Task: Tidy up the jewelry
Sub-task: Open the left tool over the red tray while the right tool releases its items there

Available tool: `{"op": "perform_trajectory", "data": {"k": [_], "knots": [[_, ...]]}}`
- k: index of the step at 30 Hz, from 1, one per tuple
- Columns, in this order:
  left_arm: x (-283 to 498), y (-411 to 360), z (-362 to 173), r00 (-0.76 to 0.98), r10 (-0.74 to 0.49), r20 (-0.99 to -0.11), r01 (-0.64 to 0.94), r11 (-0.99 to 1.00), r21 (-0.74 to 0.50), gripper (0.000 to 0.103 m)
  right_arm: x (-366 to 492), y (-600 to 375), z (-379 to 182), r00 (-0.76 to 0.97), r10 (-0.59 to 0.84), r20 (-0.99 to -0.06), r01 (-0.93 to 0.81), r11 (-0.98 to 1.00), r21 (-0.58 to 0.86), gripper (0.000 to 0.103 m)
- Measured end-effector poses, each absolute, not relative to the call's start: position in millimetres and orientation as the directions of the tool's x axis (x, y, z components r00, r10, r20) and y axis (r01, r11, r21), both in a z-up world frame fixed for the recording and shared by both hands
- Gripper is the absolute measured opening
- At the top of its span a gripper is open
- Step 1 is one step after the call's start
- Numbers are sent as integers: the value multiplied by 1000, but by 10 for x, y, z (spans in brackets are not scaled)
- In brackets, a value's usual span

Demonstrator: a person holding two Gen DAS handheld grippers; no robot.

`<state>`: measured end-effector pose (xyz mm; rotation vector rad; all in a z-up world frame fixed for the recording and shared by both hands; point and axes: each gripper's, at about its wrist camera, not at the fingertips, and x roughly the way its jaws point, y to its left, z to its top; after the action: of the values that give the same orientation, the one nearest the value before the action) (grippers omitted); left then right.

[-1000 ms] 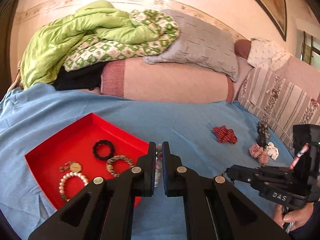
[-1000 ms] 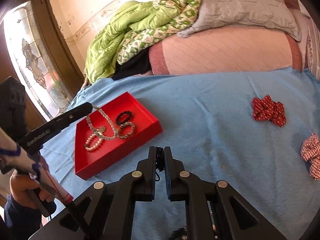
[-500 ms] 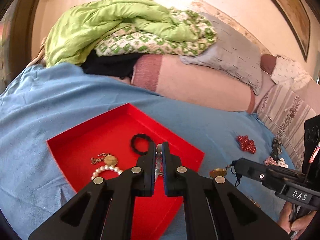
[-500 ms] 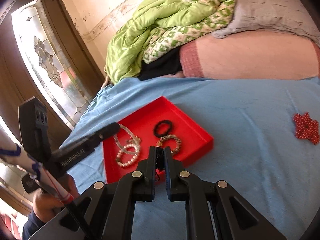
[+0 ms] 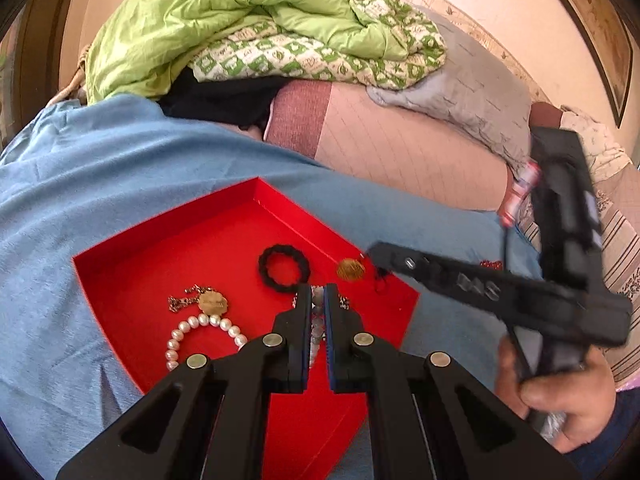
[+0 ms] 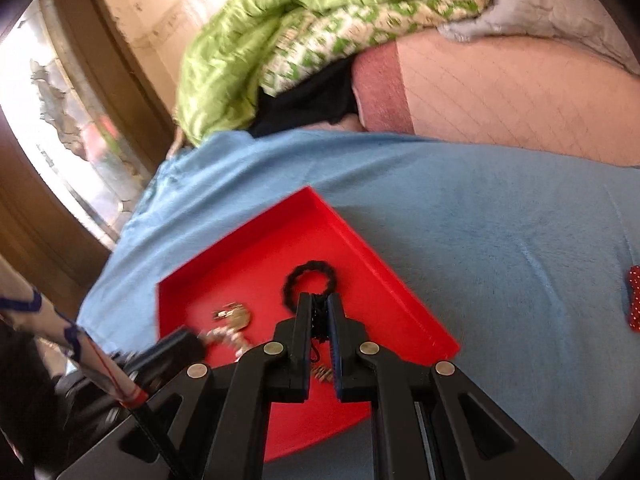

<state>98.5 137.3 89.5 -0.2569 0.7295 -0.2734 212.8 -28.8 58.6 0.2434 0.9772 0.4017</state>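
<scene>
Over the red tray (image 5: 120, 276), left gripper (image 5: 318, 300) is clamped on a limp bead strand (image 5: 317, 330). Right gripper (image 6: 319, 316) pinches a black cord (image 6: 318, 320) with a dangling gold pendant (image 5: 350, 269); both look light and floppy, so grip the cord, not the charm.

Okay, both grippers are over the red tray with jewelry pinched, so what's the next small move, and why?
Probably lower the right gripper slightly and open it. It pinches a black cord with a gold pendant dangling over the red tray, beside the black bracelet. The left gripper, clamped on a bead strand, can follow.

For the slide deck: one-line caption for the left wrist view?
Left gripper holding a bead strand above the red tray; right gripper brings in a gold pendant.
</scene>
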Motion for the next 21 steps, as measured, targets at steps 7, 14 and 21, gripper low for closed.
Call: {"op": "perform_trajectory", "data": {"k": [7,14,21], "knots": [[1067,1327,774,686,-331,-648,140,934,-329,6,2378,-213,404,480,369,-796,-204,929,308,8],[1119,1340,697,669,-310,-676,110,940,-322,6,2460,-227,235,451,355,-819,-178,935,308,9],[1131,1376,677,660,-295,-691,86,943,-321,6,2455,-250,211,426,381,-821,-167,925,342,10]]}}
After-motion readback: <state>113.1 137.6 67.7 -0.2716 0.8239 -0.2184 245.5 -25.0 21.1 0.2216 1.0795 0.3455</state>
